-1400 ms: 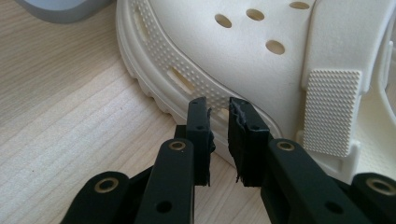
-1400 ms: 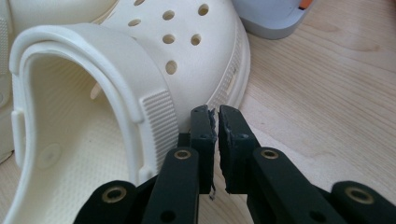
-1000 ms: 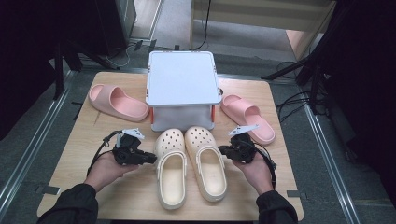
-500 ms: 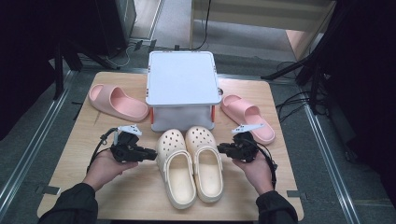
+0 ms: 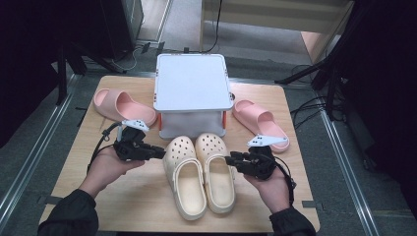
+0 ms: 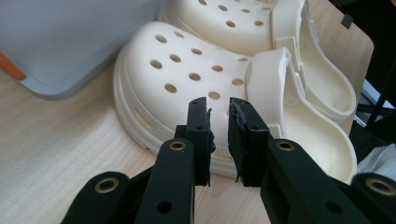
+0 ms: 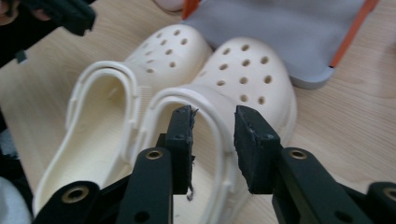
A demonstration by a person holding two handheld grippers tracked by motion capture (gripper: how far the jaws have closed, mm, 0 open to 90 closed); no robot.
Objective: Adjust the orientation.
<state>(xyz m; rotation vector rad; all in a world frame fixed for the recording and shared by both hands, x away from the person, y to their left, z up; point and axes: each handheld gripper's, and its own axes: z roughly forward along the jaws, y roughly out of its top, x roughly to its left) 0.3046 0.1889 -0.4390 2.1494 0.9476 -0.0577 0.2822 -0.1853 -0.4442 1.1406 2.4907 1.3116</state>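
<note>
With the cream clogs (image 5: pixel 199 174) set before the box (image 5: pixel 193 96), your left gripper (image 5: pixel 158 153) and right gripper (image 5: pixel 230 159), jaws apart and empty, the right's just widened, flank them; next reach for a pink slipper (image 5: pixel 123 105).

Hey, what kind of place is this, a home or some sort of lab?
Probably a lab or recording studio, not a home: a small wooden table stands alone on grey carpet between metal floor rails, with dark equipment stands and loose cables around it.

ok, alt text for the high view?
Two cream clogs lie side by side on a wooden table, the left gripper and right gripper flanking them, in front of a grey box between two pink slides.
</note>
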